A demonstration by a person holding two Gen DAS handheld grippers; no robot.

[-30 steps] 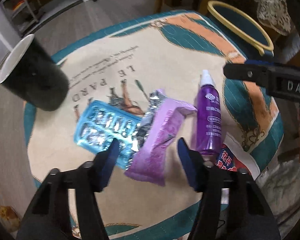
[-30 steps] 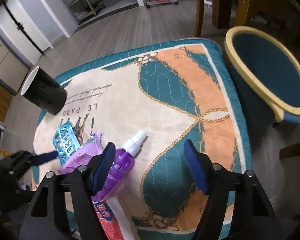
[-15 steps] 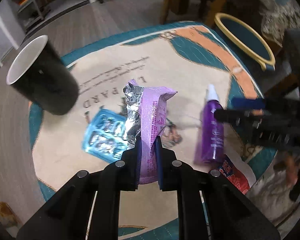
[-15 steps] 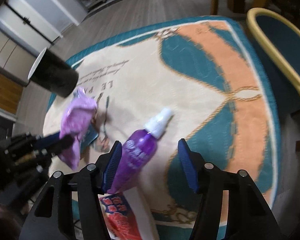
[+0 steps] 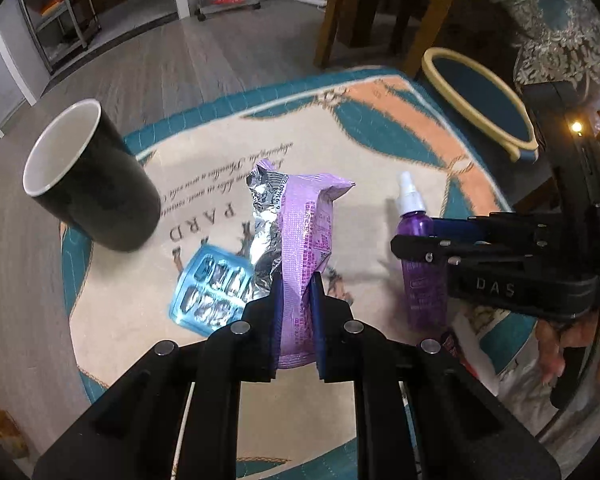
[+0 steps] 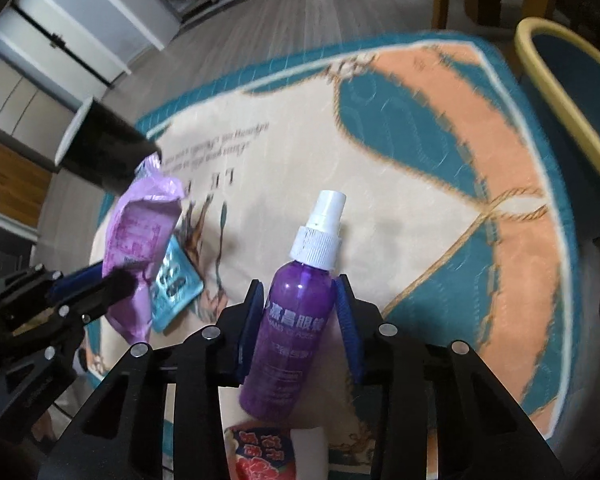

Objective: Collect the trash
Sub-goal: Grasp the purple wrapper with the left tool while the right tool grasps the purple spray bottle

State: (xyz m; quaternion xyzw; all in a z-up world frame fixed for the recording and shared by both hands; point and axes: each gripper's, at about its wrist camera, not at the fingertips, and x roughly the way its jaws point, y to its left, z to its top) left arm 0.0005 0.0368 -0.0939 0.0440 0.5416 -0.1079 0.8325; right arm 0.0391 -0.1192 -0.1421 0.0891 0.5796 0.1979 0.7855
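Note:
My left gripper (image 5: 296, 312) is shut on a purple foil snack wrapper (image 5: 304, 240) and holds it above the patterned cloth (image 5: 360, 152); the wrapper also shows in the right wrist view (image 6: 138, 240). My right gripper (image 6: 300, 320) is closed around a purple spray bottle (image 6: 296, 320) with a white nozzle, its pads against the bottle's sides. The bottle also shows in the left wrist view (image 5: 420, 264). A blue blister pack (image 5: 208, 292) lies on the cloth under the wrapper. A red and white wrapper (image 6: 260, 456) lies near the front edge.
A black cup with a white inside (image 5: 88, 176) stands at the cloth's left edge. A blue bin with a yellow rim (image 5: 480, 96) stands beyond the right edge, also in the right wrist view (image 6: 572, 92). A wooden chair (image 5: 380, 8) stands behind.
My left gripper shut on the purple wrapper and lifted it off the cloth. My right gripper moved left over the spray bottle and closed around it.

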